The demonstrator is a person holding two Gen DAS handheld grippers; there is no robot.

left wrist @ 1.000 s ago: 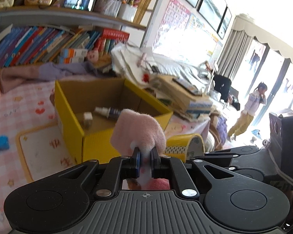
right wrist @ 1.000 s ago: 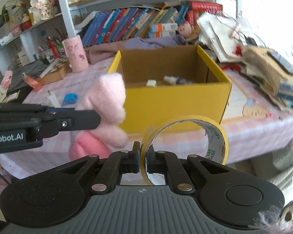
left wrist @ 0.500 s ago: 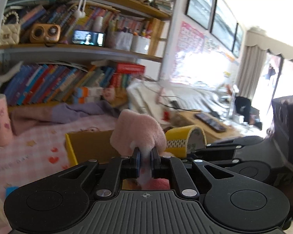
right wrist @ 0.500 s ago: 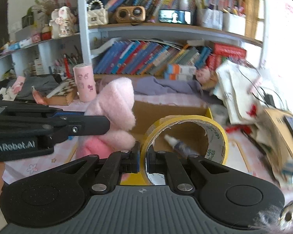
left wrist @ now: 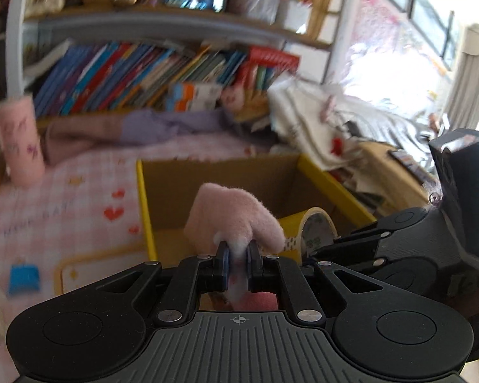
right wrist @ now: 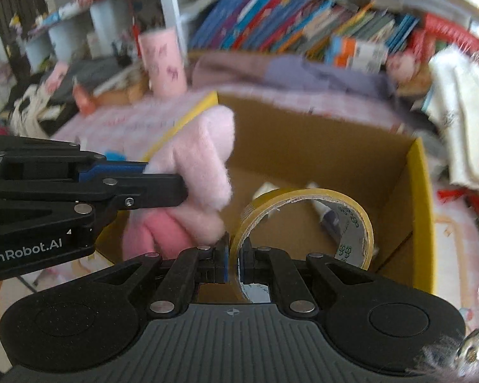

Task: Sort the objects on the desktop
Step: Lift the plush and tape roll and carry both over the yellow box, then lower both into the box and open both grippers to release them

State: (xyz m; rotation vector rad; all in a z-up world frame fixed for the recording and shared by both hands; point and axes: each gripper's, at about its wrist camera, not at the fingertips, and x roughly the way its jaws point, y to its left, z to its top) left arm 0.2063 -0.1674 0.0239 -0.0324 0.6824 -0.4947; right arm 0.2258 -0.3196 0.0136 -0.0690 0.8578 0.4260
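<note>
Plush toy [left wrist: 231,214]: pink, clamped in left gripper [left wrist: 238,257] jaws, above yellow box [left wrist: 163,191].
Tape roll [right wrist: 306,220]: right gripper [right wrist: 234,255] jaws clamped on its wall, over box interior.
Right wrist view only: small bottle [right wrist: 330,215] on box floor.
Left wrist view only: blue block [left wrist: 24,279] on tabletop [left wrist: 79,185].

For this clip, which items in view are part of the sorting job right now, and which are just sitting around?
In the job:
- left tool, shut on the pink plush toy
- right tool, shut on the yellow tape roll
- yellow cardboard box, under both, already holding a small bottle

Lying about:
- pink cup
- row of books
- blue block
- purple cloth
</note>
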